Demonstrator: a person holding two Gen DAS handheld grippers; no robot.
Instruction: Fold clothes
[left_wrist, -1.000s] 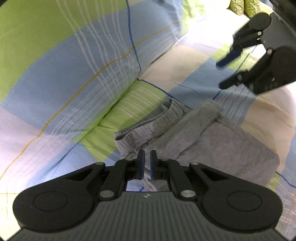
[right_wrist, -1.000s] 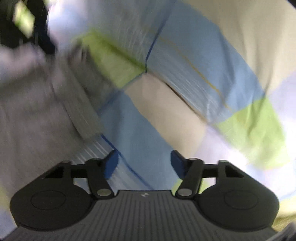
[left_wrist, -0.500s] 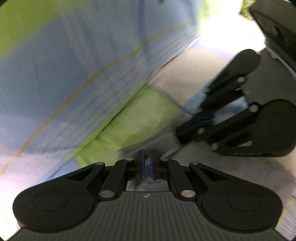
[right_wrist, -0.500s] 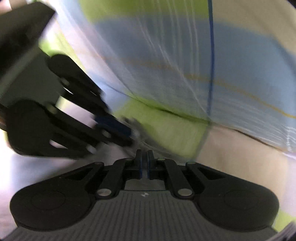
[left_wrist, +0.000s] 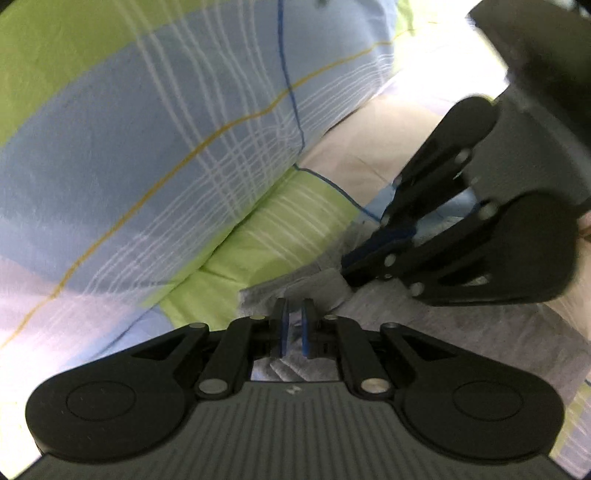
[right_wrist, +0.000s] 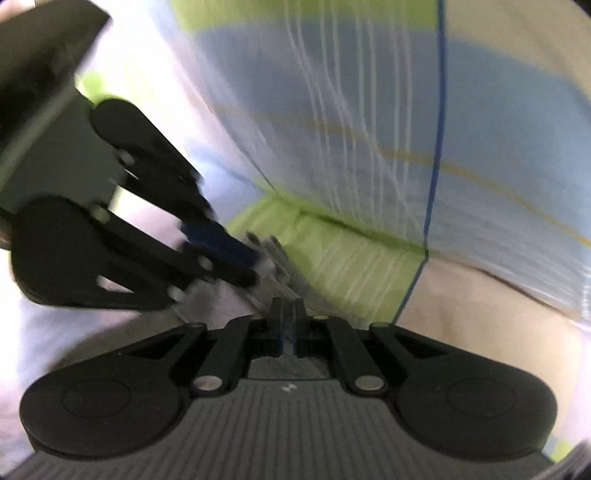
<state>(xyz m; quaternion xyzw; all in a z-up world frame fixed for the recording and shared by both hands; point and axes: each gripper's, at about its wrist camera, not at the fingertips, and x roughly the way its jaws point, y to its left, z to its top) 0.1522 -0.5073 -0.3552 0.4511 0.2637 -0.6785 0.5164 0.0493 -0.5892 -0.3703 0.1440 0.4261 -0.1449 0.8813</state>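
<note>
Both your left gripper (left_wrist: 292, 325) and right gripper (left_wrist: 351, 263) are pinched on the grey garment's (left_wrist: 461, 332) waistband edge, side by side, so lifting unevenly could slip a thin layer out and wreck the fold.

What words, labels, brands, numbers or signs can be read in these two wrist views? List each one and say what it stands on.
No readable words or numbers in either view.
A small pale mark stands on the ribbed body of the left gripper, too small to read.
A like mark stands on the right gripper, also too small.
The grey garment and the checked bedding show no label or print.
</note>
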